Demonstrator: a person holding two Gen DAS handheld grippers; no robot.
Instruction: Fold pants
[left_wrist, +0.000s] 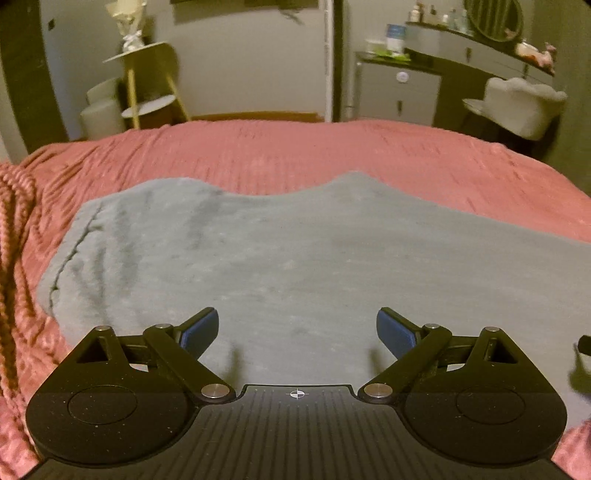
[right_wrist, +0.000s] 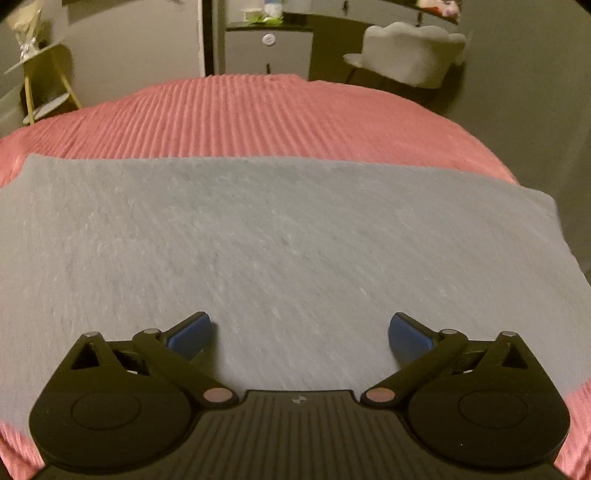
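The grey pants (left_wrist: 295, 258) lay flat on the pink ribbed bedspread (left_wrist: 280, 151). They covered most of the near part of the bed in both views. In the left wrist view the far edge of the pants had a wavy outline, with a dip in the middle. Near the left edge a seam or pocket line (left_wrist: 72, 251) ran down the cloth, and some soft wrinkles were beside it. In the right wrist view the pants (right_wrist: 280, 243) looked like one wide flat panel with a nearly straight far edge, and the right corner reached close to the side of the bedspread (right_wrist: 258, 114).

The left gripper (left_wrist: 297, 332) was above the pants with its jaws spread wide. Its blue pads (left_wrist: 199, 332) held nothing, and only grey cloth was seen between them. The right gripper (right_wrist: 300, 334) was also spread wide over the pants, and its blue pads (right_wrist: 188, 334) were empty too. I could not tell if the fingertips touched the cloth or were only just over it.

Behind the bed stood a yellow shelf (left_wrist: 147, 85) on the left, a grey cabinet (left_wrist: 399, 92) in the middle, and a white chair (left_wrist: 521, 103) on the right. The picture was a little blurred.
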